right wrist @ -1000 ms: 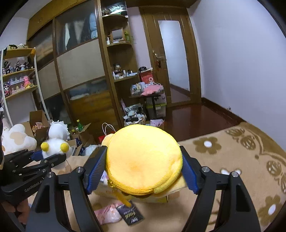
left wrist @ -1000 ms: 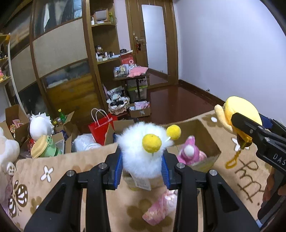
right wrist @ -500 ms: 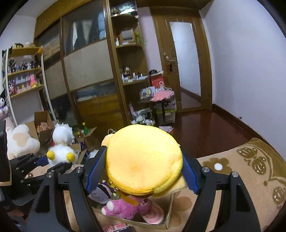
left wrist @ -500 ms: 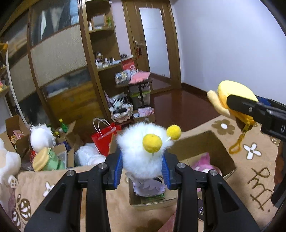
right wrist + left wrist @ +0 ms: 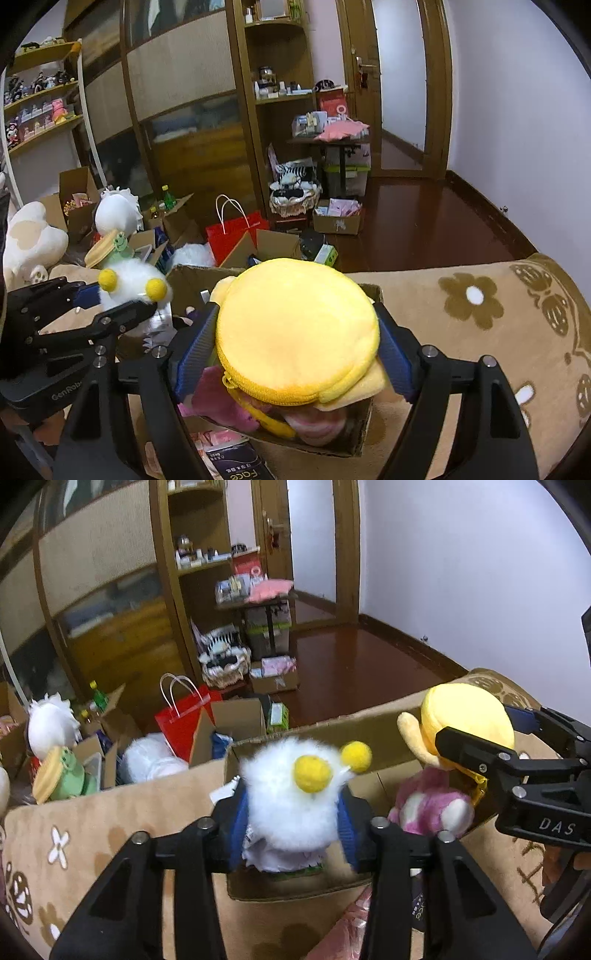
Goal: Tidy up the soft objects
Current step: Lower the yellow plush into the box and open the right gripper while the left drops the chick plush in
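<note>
My left gripper [image 5: 291, 819] is shut on a white fluffy toy [image 5: 288, 805] with two yellow pompoms and holds it over an open cardboard box [image 5: 258, 746] on a beige flowered blanket. My right gripper [image 5: 295, 350] is shut on a round yellow plush pouch [image 5: 295, 332] and holds it over the same box [image 5: 184, 277]. A pink plush [image 5: 432, 805] lies inside the box. The yellow pouch [image 5: 465, 716] and right gripper [image 5: 487, 734] show at the right of the left wrist view; the white toy [image 5: 136, 284] shows at the left of the right wrist view.
A pink packet [image 5: 343, 934] and a dark packet [image 5: 236, 465] lie on the blanket [image 5: 480, 314] in front of the box. Beyond the blanket's edge stand a red bag [image 5: 184, 716], open cartons, white plush toys [image 5: 48, 727] and a wooden cabinet.
Both grippers moved forward and down with their toys, from beside and above the box to right over its opening. The box now looks closer and larger.
</note>
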Demonstrator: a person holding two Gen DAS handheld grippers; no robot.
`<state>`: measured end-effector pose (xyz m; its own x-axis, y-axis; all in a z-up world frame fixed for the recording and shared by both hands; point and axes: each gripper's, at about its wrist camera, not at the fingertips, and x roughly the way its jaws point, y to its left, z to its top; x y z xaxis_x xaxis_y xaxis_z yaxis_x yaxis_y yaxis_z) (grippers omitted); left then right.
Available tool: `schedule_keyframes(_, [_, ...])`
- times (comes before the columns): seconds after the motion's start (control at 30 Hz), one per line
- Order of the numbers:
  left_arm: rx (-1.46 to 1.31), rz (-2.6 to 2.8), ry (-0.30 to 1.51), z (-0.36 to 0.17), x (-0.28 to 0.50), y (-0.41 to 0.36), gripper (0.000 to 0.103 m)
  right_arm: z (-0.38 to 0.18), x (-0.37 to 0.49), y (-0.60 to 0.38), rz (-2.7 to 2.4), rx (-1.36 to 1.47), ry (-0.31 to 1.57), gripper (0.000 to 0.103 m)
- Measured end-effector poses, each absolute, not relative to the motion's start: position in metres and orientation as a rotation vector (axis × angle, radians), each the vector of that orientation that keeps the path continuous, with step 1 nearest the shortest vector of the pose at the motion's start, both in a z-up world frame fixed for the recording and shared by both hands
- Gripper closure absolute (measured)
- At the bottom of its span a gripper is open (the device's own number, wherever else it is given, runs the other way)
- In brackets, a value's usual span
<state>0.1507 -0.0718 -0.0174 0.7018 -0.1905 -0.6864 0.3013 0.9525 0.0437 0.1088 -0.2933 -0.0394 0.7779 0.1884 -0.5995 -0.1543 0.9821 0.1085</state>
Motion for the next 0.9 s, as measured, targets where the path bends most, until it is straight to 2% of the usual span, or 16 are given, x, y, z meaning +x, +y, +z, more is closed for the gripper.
schedule_keyframes(0.03, [0.156, -0.270, 0.745, -0.019, 0.152, -0.070, 0.048, -0.041, 0.110, -0.293, 0.186, 0.055, 0.660, 0.017])
schedule_keyframes(0.2, [0.156, -0.264, 0.763, -0.025, 0.154, -0.069, 0.042, -0.044, 0.112, -0.295, 0.191, 0.080, 0.680, 0.008])
schedule_keyframes(0.3, [0.149, -0.264, 0.760, -0.024, 0.152, -0.065, 0.033, -0.041, 0.110, -0.296, 0.180, 0.095, 0.669, 0.000])
schedule_keyframes(0.43, [0.147, -0.250, 0.755, -0.020, 0.151, -0.062, 0.019, -0.035, 0.107, -0.300, 0.175, 0.121, 0.652, 0.000])
schedule_keyframes(0.63, [0.121, -0.220, 0.768, -0.016, 0.148, -0.052, 0.009, -0.023, 0.097, -0.311, 0.158, 0.155, 0.617, 0.000])
schedule_keyframes(0.9, [0.067, -0.191, 0.742, -0.004, 0.131, -0.034, 0.002, -0.002, 0.075, -0.324, 0.133, 0.215, 0.572, 0.000])
